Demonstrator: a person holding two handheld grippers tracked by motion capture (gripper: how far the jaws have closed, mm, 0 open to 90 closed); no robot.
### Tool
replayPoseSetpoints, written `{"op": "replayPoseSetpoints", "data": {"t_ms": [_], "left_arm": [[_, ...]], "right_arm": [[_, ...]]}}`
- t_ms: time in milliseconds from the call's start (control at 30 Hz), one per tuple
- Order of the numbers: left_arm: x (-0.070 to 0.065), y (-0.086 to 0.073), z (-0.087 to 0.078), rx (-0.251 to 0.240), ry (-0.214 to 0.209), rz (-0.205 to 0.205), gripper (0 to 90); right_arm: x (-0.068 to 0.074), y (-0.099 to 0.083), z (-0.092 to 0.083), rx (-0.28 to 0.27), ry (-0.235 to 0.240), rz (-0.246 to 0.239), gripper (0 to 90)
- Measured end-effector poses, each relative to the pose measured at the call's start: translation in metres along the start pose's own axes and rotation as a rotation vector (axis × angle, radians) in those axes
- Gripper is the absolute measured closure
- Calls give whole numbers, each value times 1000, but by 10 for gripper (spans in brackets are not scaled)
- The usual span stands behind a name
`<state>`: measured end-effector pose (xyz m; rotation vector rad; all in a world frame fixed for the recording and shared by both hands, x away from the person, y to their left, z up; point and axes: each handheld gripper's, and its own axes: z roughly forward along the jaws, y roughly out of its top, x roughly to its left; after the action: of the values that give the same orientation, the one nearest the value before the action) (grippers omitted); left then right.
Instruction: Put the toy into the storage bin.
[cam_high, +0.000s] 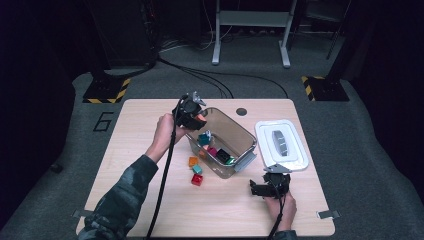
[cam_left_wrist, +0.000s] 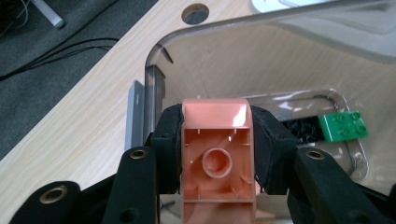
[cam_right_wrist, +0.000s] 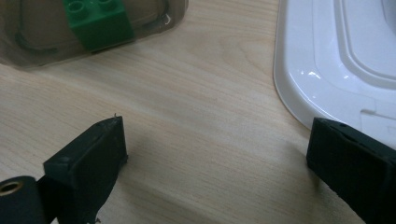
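- The left claw (cam_left_wrist: 217, 163) grips a salmon-pink building brick (cam_left_wrist: 217, 156) by its two sides, the black pads pressed flat against it, with the brick's hollow underside and its round inner tube facing the left gripper camera.
- From the high view the left claw (cam_high: 192, 114) and its brick (cam_high: 200, 118) sit at the far left corner of the clear plastic bin (cam_high: 243, 134), right over the rim.
- In the left gripper view, the bin's rounded corner (cam_left_wrist: 156, 51) lies just beyond the held brick, and a green brick (cam_left_wrist: 343, 126) lies on the bin floor beside a black one (cam_left_wrist: 303, 129).
- More bricks lie inside the bin: a teal one (cam_high: 204, 137), a magenta one (cam_high: 212, 151), a black one with green at its end (cam_high: 225, 156).
- Three bricks sit on the table (cam_high: 145, 125) just outside the bin's near left wall: orange (cam_high: 193, 161), teal (cam_high: 198, 169), red (cam_high: 197, 179).
- The white lid (cam_high: 281, 145) lies flat on the table to the right of the bin, apart from it.
- The right claw (cam_right_wrist: 215, 154) stands wide open with bare wood between its jaws, holding nothing; the lid's edge (cam_right_wrist: 299, 88) is close to one jaw.
- In the high view the right claw (cam_high: 264, 187) rests low near the table's near edge, just in front of the lid.
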<state>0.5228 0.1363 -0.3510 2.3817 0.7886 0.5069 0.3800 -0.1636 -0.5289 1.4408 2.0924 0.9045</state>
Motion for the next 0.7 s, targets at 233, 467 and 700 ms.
{"op": "replayPoseSetpoints", "data": {"t_ms": [233,467,700], "left_arm": [[-2,4,16,13,-15,-11,585],[-5,-1,29,50,-30,-18,585],[-3,-9,32,77,-39,-31,585]], "right_arm": [[0,0,0,0,0,0,41],[0,0,0,-1,0,-1,41],[0,0,0,-1,0,-1,41]]}}
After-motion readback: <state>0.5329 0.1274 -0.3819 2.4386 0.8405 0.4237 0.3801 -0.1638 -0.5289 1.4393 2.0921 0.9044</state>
